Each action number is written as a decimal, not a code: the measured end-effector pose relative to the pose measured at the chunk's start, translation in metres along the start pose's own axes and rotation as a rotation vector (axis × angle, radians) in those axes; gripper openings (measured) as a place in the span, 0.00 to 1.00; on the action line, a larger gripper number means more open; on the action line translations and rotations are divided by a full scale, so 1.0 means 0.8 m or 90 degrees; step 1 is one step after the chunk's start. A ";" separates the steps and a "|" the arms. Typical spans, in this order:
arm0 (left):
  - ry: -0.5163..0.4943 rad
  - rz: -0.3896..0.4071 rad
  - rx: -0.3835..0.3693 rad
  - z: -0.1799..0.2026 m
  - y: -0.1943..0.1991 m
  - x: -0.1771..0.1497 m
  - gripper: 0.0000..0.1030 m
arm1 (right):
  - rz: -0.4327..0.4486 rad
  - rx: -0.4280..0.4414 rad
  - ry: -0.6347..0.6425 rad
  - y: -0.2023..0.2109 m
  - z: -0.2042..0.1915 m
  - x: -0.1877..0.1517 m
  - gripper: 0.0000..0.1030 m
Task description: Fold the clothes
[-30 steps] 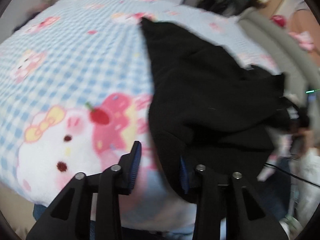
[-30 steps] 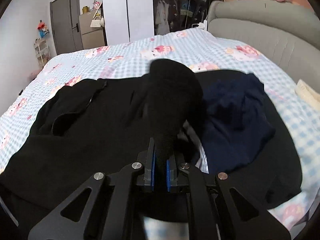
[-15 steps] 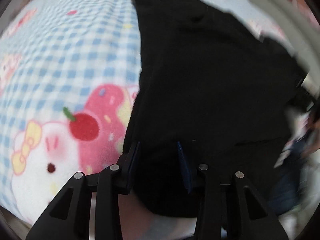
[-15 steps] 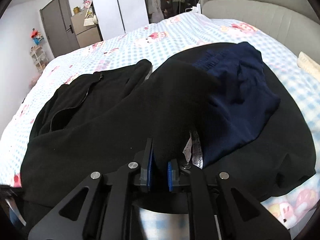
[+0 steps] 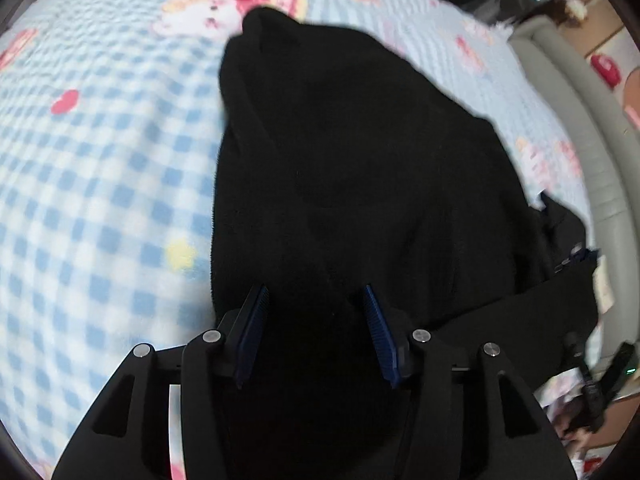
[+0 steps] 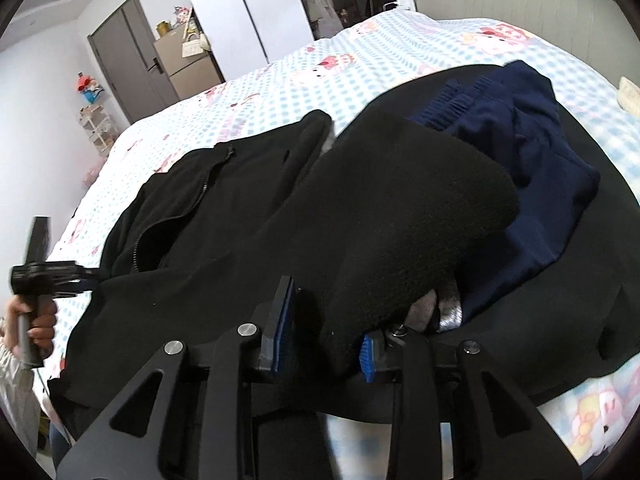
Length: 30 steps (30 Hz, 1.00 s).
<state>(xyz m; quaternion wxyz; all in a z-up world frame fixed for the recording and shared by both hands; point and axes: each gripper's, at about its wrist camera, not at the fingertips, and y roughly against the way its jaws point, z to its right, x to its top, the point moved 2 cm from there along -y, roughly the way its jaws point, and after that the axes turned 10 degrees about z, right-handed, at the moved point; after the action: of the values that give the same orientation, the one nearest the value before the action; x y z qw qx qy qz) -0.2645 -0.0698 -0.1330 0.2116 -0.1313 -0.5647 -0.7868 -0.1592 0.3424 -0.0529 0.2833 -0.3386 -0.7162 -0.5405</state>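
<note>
Black fleece jacket (image 6: 248, 216), fuzzy, zipper front, lies spread on blue-white checked cartoon-print blanket (image 5: 100, 184). Left gripper (image 5: 314, 322) jaws apart, black fleece between the ribbed blue pads, not pinched. Right gripper (image 6: 326, 330) jaws parted, a rounded thick fold of fleece sitting loosely between them. Navy ribbed-waist garment (image 6: 528, 168) lies crumpled on the jacket's right side.

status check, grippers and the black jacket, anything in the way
Left gripper open over black jacket. Right gripper open, sleeve fold between jaws. Navy garment lying on the jacket.
</note>
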 end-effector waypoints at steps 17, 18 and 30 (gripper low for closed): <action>0.061 0.039 0.114 -0.113 0.072 0.003 0.09 | -0.029 0.024 0.025 -0.020 -0.037 -0.001 0.25; 0.070 0.056 0.073 -0.109 0.080 0.003 0.15 | -0.028 0.030 0.015 -0.022 -0.036 0.001 0.26; -0.047 -0.057 0.112 -0.089 -0.005 0.068 0.14 | -0.023 0.001 0.019 -0.047 -0.049 0.012 0.42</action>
<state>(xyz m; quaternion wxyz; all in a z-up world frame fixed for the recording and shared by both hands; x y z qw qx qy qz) -0.3116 -0.1459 -0.1355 0.1656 -0.1159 -0.6444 -0.7375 -0.1934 0.2992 -0.0571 0.2843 -0.3176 -0.7184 -0.5497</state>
